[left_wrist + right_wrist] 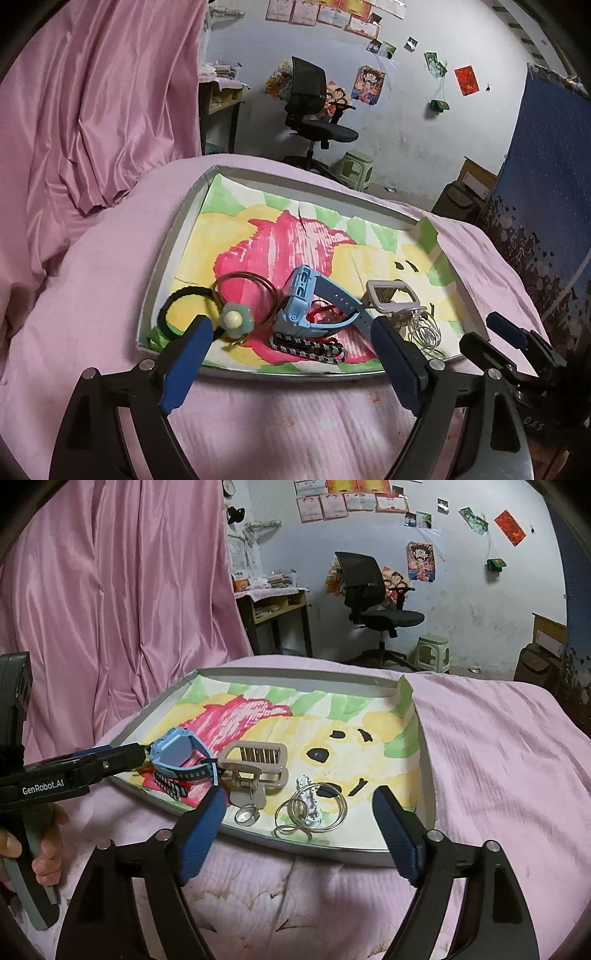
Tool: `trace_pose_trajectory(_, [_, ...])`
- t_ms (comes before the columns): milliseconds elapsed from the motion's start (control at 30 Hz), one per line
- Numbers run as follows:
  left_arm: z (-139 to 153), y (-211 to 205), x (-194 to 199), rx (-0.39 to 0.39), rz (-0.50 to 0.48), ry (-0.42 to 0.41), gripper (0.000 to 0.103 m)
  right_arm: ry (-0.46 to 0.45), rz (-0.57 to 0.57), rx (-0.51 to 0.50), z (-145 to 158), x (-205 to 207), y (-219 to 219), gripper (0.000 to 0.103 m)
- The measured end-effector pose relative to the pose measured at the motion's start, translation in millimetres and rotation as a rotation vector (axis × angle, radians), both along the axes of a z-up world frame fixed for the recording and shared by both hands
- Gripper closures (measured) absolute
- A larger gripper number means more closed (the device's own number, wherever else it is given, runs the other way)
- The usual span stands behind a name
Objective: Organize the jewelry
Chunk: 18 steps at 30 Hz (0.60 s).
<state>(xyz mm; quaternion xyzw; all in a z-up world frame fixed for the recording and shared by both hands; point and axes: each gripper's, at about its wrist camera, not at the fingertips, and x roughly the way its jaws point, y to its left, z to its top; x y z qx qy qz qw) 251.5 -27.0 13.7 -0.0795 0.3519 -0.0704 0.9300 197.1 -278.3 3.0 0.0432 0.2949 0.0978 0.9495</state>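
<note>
Nearest you, both grippers hover over the pink bedspread just short of the tray's near rim, and both sets of jaws are spread wide and empty. Your left gripper faces the left half of the tray; your right gripper faces the near middle of it.

Directly ahead of your left jaws, a striped hair clip lies along the near edge, its long axis running left to right. Just beyond it, the blue watch stands on its side, strap trailing to the right. Left of the watch sit a flower hair tie and thin bangles.

Ahead of your right jaws lie a small ring and a bunch of silver hoops with a small white charm, close to the near rim. Just past them is a beige claw clip, its comb running left to right.

Everything lies loose in this single shallow tray, lined with a painted paper; the far half is bare. I judge your right gripper nearer the hoops, your left nearer the striped clip.
</note>
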Motion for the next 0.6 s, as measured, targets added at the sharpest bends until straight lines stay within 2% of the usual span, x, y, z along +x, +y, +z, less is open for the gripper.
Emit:
trace_pose_trajectory(133, [6.2,1.5,-6.8,0.003,0.007,-0.029,0.007,-0.026,-0.019,0.014,6.7,-6.0,-4.1,0.014])
trace_pose_trajectory(367, [17.4,4.5,-23.7,0.016,0.013,-0.09,0.005,-0.063,-0.03,0.016,18.7,-19.7,-4.9,0.003])
trace_pose_trajectory(600, [28.8,7.4,-47.1,0.039,0.024,-0.162,0.004,-0.11,-0.04,0.011,30.9,-38.9,-4.4,0.002])
